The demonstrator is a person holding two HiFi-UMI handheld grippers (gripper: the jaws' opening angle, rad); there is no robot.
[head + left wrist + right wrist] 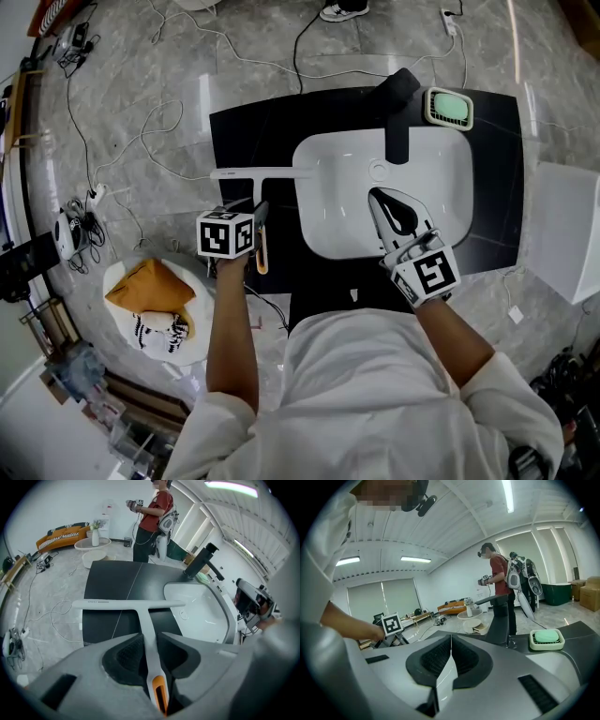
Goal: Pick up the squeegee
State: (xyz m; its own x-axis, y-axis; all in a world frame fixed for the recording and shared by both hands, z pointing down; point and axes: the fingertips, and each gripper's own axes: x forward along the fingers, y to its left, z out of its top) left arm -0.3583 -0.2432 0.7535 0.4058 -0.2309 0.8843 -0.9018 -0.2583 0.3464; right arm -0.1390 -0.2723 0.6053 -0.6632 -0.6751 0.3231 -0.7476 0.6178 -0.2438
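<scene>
**Left gripper (149, 634) clamped on the squeegee (126, 604), lift not yet made**

Left gripper points steeply down at the dark counter (117, 583), and its jaws are pinched in on the squeegee's slim white handle (144, 620), one from each side. The tips touch the handle. Further back there is a little slack where the pads hollow out. The squeegee lies flat on the counter. Its long blade (93, 603) runs crosswise just ahead of my jaws, the handle comes straight back between them, and its orange end (159, 691) sits behind the tips, toward my hand. The white basin (201, 616) is off to the right of this gripper, just past the blade's right end.

My right gripper (380, 199) hangs over the basin, well apart from the squeegee, with its jaws closed together on nothing. I judge it has no part in this step.

As I read it, the reach is over and the grasp is in hand. What remains is the pick-up itself. The next move calls for a firm squeeze first, because the handle is thin and smooth and could twist or slide between the tips. Then I should raise it straight up so the long blade comes off the counter level and does not catch the basin's rim on my right.
</scene>
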